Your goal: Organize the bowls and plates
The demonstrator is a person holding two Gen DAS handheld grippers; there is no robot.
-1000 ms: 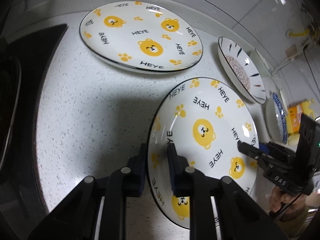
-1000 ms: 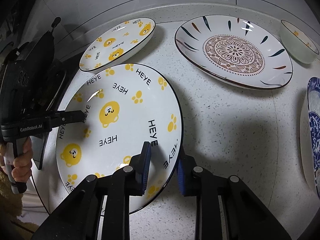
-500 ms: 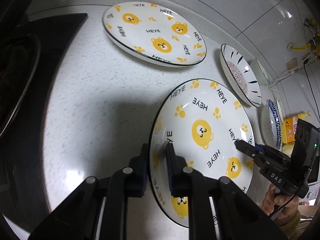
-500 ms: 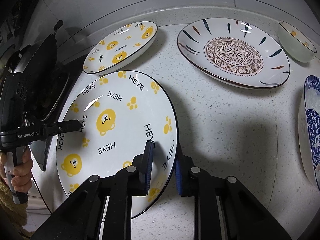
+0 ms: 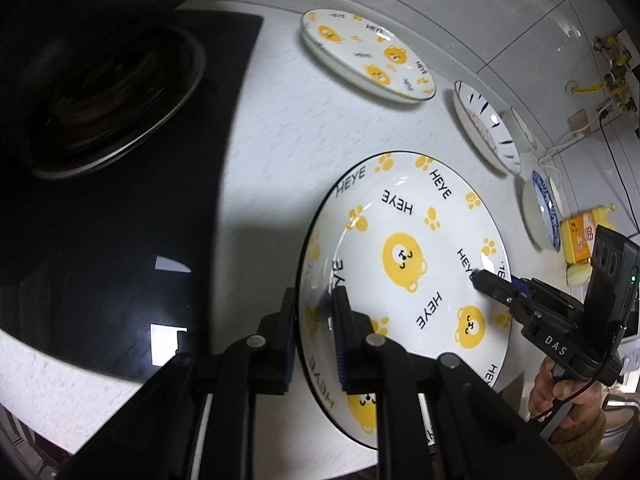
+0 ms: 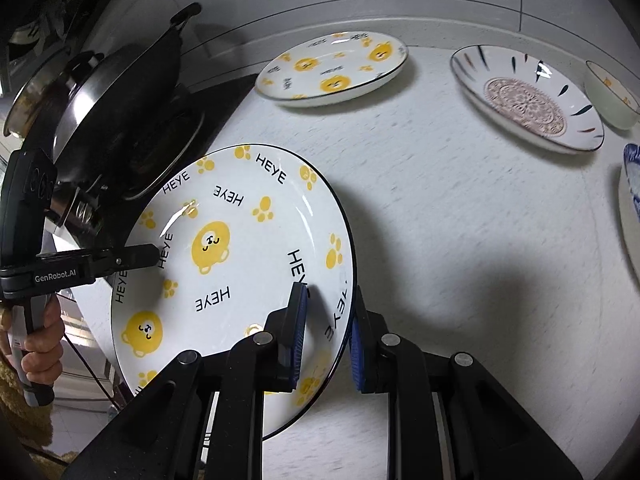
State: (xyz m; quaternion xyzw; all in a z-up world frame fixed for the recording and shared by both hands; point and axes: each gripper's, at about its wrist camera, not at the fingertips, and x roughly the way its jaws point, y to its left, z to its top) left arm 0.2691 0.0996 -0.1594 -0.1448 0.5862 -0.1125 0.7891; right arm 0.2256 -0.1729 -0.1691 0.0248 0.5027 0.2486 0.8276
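Note:
A white plate with yellow bears and "HEYE" lettering (image 5: 404, 260) (image 6: 224, 248) hangs tilted above the speckled counter, held from both sides. My left gripper (image 5: 315, 300) is shut on its left rim, one pad above and one below. My right gripper (image 6: 327, 304) is shut on the opposite rim in the same way. Each gripper shows in the other's view: the right gripper (image 5: 486, 282) and the left gripper (image 6: 138, 256), each with a hand on its handle. A matching bear plate (image 5: 368, 54) (image 6: 332, 68) lies flat at the back of the counter.
A black hob (image 5: 120, 220) with a dark pan (image 6: 100, 96) lies left of the held plate. Right of the bear plates lie a mandala-patterned plate (image 6: 524, 100), a small pale bowl (image 6: 612, 96) and a blue-patterned plate (image 6: 632, 200). A yellow packet (image 5: 580, 236) sits far right.
Both grippers have carried the held plate leftward toward the hob. The other plates now look farther off and to the right, and the hob and pan have come into view. Both grips are unchanged.

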